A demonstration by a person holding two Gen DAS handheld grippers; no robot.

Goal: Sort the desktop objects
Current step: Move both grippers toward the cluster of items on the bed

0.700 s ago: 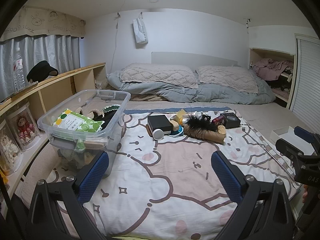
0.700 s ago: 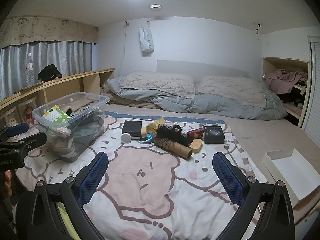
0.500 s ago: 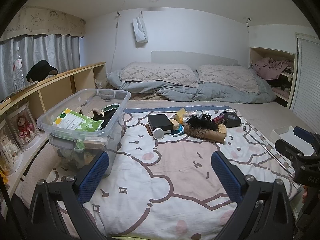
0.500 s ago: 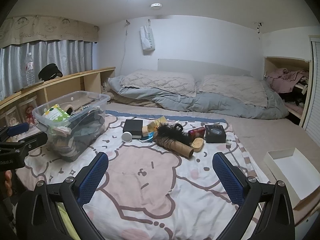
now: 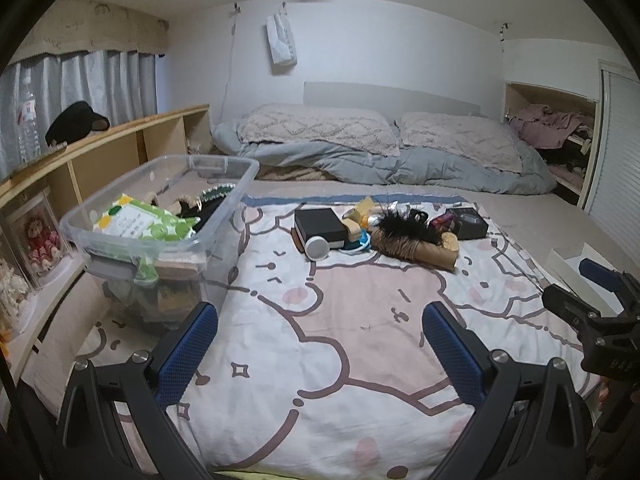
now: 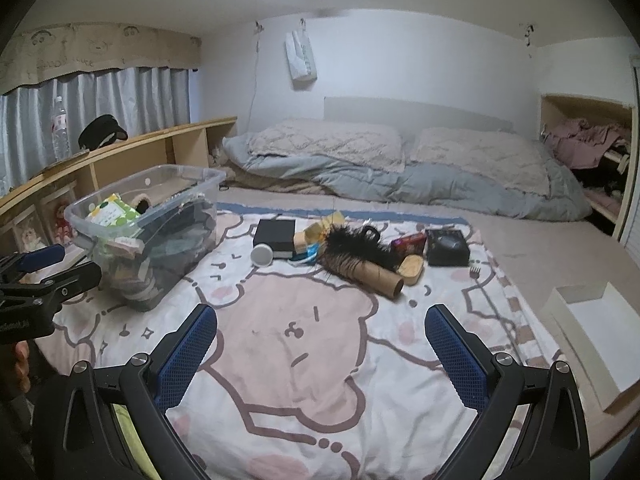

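Both tools hang over the near part of a bed spread with a cartoon-print blanket (image 5: 320,360), tilted down toward it. The left tool (image 5: 320,344) has its blue-padded jaws spread wide with nothing between them, and the right tool (image 6: 322,344) stands the same, wide apart and empty.

The things to sort lie in a loose cluster further up the blanket, well ahead of both tools and touching neither. In the cluster are a black box (image 5: 320,225) with a small white cylinder (image 5: 317,247) just in front of it, a black feathery piece (image 6: 354,245) lying over a cardboard tube (image 6: 376,274), a small wooden piece (image 6: 412,269) beside the tube's end, and a second dark box (image 6: 447,247) to the right.

A clear plastic bin (image 5: 160,216), already holding a green-and-white packet (image 5: 140,222) and dark items, sits on the left of the blanket, just ahead of the left tool's left finger. A white open tray (image 6: 592,340) lies at the bed's right edge, beside the right tool
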